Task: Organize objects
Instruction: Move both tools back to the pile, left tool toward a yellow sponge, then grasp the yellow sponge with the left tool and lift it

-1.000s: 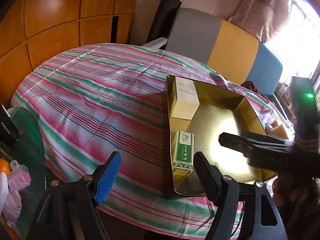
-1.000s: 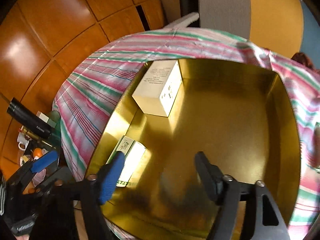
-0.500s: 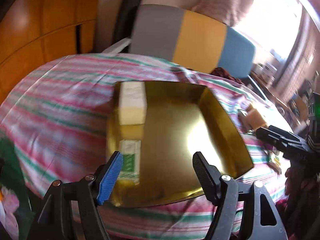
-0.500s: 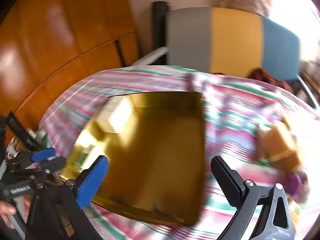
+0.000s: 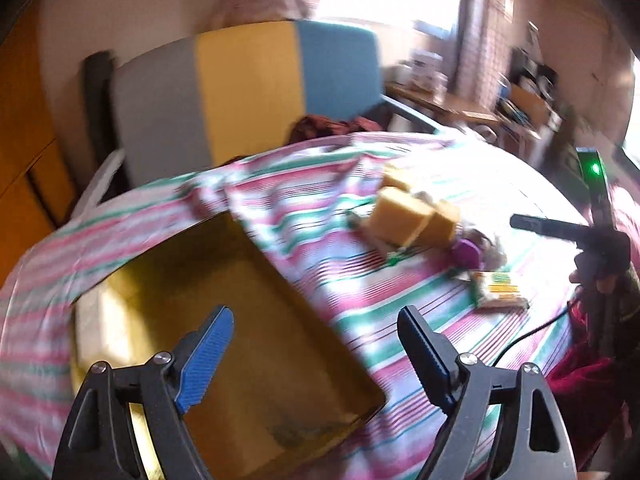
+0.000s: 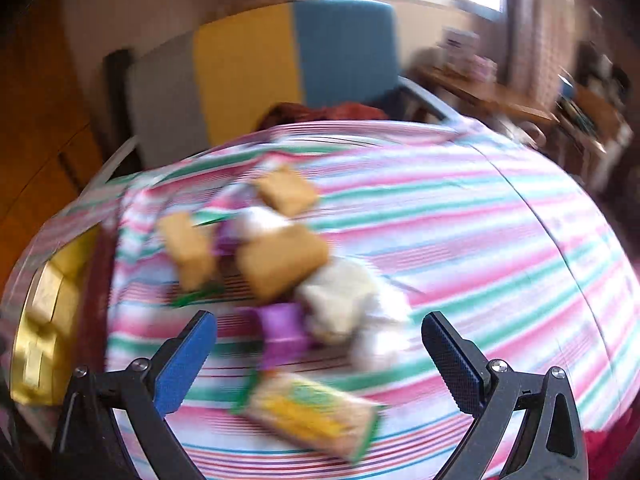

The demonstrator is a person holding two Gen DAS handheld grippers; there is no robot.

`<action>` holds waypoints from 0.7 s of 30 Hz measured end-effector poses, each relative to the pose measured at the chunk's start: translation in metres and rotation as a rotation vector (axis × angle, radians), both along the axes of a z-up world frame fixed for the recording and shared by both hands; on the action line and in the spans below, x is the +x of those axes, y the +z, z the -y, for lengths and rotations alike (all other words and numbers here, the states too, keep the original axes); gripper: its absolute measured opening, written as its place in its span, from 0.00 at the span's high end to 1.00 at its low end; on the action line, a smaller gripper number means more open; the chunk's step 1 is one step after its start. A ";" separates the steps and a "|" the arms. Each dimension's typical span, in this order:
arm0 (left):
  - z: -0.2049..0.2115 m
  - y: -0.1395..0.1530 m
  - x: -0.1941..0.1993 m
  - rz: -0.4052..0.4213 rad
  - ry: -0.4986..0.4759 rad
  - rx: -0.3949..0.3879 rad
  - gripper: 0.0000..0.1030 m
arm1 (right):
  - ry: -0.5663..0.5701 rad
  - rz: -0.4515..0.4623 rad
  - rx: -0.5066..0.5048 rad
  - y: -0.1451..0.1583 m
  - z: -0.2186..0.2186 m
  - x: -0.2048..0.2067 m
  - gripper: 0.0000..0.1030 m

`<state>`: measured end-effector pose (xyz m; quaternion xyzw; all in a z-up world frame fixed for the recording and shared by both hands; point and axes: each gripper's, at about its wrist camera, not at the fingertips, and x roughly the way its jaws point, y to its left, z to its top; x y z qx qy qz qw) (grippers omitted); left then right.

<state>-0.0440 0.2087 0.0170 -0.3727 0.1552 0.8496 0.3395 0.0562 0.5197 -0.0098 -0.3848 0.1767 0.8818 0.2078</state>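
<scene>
A gold tray (image 5: 256,264) lies on the striped tablecloth, under and ahead of my left gripper (image 5: 316,344), whose jaws are opening with nothing between them. To its right sits a blurred pile: tan boxes (image 5: 404,216), a purple item (image 5: 466,250) and a yellow-green packet (image 5: 496,290). My right gripper (image 6: 320,356) hangs wide open over that pile, above the purple item (image 6: 280,328), white wrapped items (image 6: 340,296), tan boxes (image 6: 284,260) and the packet (image 6: 312,416). The gold tray (image 6: 44,320) shows at the left edge there. The right gripper (image 5: 560,232) also appears in the left wrist view.
A chair (image 5: 248,92) with grey, yellow and blue panels stands behind the table. Orange wooden cabinets (image 5: 24,128) fill the left. Cluttered shelves and a bright window (image 6: 560,92) lie at the back right. A black cable (image 5: 528,340) trails over the cloth's right edge.
Both grippers swung right from over the gold tray toward the pile of items. The right one widened fully and now hangs above the pile; the left one also widened.
</scene>
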 end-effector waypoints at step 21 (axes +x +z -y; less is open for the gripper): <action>-0.179 -0.065 -0.064 0.053 -0.182 -0.189 0.01 | -0.091 -0.096 -0.327 -0.015 -0.039 0.015 0.00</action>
